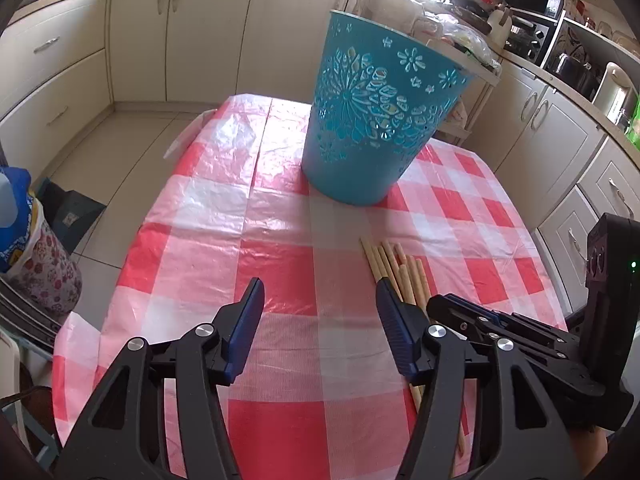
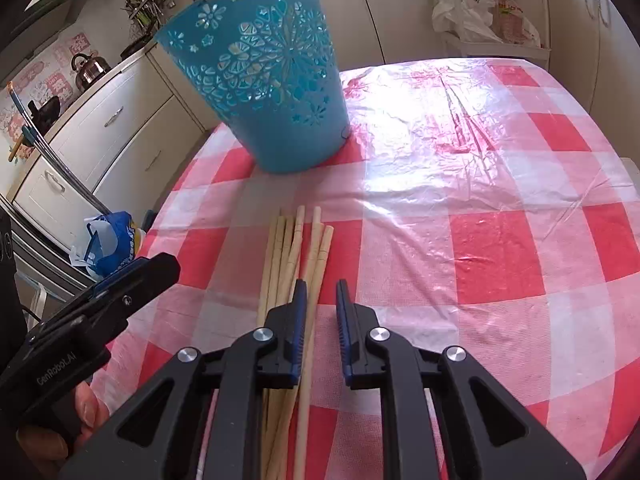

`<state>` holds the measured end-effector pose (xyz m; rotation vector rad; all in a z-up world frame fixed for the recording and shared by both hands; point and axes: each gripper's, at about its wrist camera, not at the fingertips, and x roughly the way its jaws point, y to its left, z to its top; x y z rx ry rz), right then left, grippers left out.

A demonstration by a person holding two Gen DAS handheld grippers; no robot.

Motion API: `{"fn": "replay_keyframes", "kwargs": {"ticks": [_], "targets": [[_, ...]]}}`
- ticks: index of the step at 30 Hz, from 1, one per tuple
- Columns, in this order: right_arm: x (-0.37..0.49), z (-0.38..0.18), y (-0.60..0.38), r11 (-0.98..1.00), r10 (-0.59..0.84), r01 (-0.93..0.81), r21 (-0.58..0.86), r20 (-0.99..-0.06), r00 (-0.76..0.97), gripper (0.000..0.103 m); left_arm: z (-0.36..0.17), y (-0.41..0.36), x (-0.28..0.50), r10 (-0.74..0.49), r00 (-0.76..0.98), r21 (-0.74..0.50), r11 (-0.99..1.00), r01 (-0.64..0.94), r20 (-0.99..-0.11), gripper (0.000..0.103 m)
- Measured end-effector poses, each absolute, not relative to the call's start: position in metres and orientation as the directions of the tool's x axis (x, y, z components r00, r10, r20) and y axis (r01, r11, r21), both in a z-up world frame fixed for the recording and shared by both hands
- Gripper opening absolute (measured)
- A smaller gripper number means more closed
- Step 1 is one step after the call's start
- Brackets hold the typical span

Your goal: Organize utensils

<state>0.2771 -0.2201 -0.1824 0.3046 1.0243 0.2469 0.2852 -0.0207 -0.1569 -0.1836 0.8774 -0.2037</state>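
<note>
Pale wooden chopsticks [image 2: 298, 248] lie bundled on the red-and-white checked plastic tablecloth [image 2: 496, 256], near the upright perforated teal plastic basket [image 2: 260, 76]; left gripper [image 1: 320, 292] gapes wide; right gripper [image 2: 321, 296] hovers slightly parted, empty, above them.

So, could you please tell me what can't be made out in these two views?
- Blue basket interior: both views show only its outer wall.
- Chopsticks' near ends: hidden under the right gripper in its view, behind the left gripper in the other.
- Chopstick count: overlapping, unclear.
- Table near edge: cut off below.
</note>
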Motion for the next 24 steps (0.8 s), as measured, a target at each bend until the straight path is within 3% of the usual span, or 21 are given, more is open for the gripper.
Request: {"fn": "replay_keyframes", "kwargs": {"ticks": [3, 4, 6, 19, 24], "targets": [[0.274, -0.185, -0.216, 0.926, 0.352, -0.065, 0.371, -0.792, 0.499, 0.015, -0.158, -0.024, 0.285, -0.253, 0.613, -0.243, 0.965, 0.102, -0.749, 0.057], [0.274, -0.185, -0.216, 0.923, 0.360, -0.065, 0.380, -0.789, 0.498, 0.008, -0.159, -0.025, 0.285, -0.255, 0.609, -0.242, 0.965, 0.105, -0.751, 0.057], [0.273, -0.186, -0.218, 0.917, 0.367, -0.056, 0.394, -0.783, 0.503, 0.006, -0.160, -0.030, 0.284, -0.258, 0.601, -0.239, 0.964, 0.114, -0.757, 0.058], [0.260, -0.181, -0.252, 0.921, 0.321, 0.010, 0.388, -0.777, 0.541, 0.006, -0.173, -0.077, 0.286, -0.283, 0.516, -0.204, 0.957, 0.205, -0.808, 0.058], [0.257, -0.187, -0.255, 0.919, 0.321, 0.024, 0.394, -0.781, 0.537, 0.006, -0.176, -0.092, 0.285, -0.243, 0.511, -0.134, 0.961, 0.240, -0.825, 0.058]]}}
